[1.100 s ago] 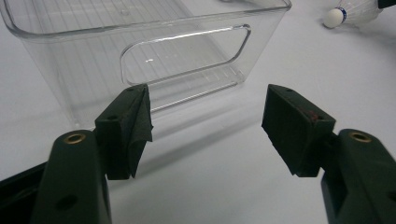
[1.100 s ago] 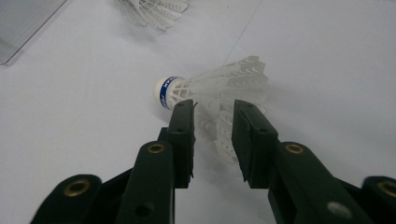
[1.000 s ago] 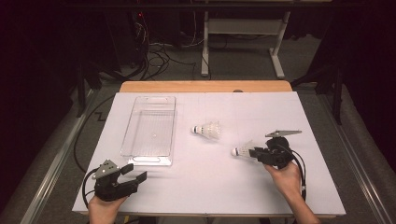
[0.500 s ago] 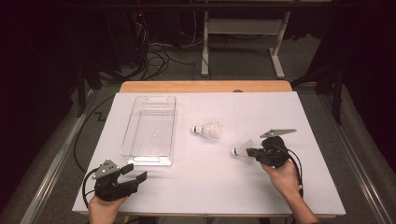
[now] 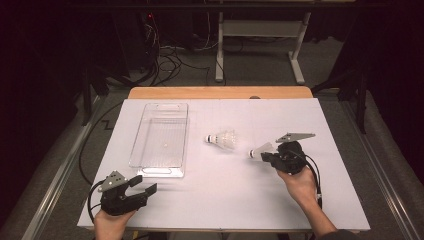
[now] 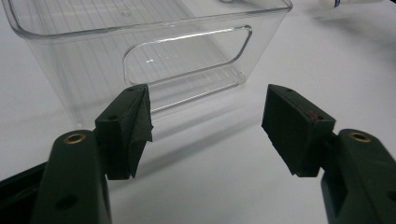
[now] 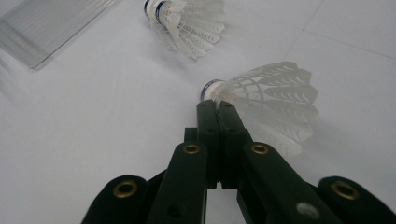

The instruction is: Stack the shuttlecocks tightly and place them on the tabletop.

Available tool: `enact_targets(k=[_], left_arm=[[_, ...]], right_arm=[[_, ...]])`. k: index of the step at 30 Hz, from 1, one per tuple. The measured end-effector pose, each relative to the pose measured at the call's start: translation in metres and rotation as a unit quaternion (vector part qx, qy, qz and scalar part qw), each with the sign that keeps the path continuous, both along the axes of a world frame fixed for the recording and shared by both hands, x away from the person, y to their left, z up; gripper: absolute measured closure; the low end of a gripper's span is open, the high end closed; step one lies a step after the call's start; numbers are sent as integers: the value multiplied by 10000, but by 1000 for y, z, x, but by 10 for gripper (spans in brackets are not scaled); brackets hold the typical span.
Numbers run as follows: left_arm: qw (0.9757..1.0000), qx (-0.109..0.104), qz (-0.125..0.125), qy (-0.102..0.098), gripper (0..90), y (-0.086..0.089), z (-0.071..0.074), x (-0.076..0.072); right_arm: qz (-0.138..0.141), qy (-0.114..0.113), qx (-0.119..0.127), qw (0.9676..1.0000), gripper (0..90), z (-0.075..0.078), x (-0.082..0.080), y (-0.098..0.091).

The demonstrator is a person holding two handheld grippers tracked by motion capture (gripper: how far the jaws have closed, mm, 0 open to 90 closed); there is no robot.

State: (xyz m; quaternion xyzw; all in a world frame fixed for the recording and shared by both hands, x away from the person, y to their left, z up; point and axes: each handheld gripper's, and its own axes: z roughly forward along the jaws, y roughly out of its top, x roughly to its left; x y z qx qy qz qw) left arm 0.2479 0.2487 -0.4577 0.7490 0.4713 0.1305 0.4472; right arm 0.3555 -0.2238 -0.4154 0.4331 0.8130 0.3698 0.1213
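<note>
Right gripper [image 7: 216, 109] fingers are pressed together, having just closed, pinching the feather skirt of a shuttlecock [image 7: 271, 100] at the counter's [image 5: 225, 195] right side. A second shuttlecock [image 5: 222, 139] lies near, between it and the clear tray [image 5: 161, 141]. Left gripper [image 6: 205, 121] fingers are spread wide, nothing between them, facing the tray's end wall.

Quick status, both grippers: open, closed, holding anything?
Left gripper: open, holding nothing, facing the clear plastic bin.
Right gripper: closed on the feather skirt of the nearer white feather shuttlecock.
</note>
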Motion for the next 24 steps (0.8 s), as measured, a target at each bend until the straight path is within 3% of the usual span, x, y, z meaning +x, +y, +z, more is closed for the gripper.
enact_targets(k=[24], left_arm=[[10000,23,-18,-6,336,0,0,1]], right_arm=[[-110,84,262,9996,900,6,29,4]])
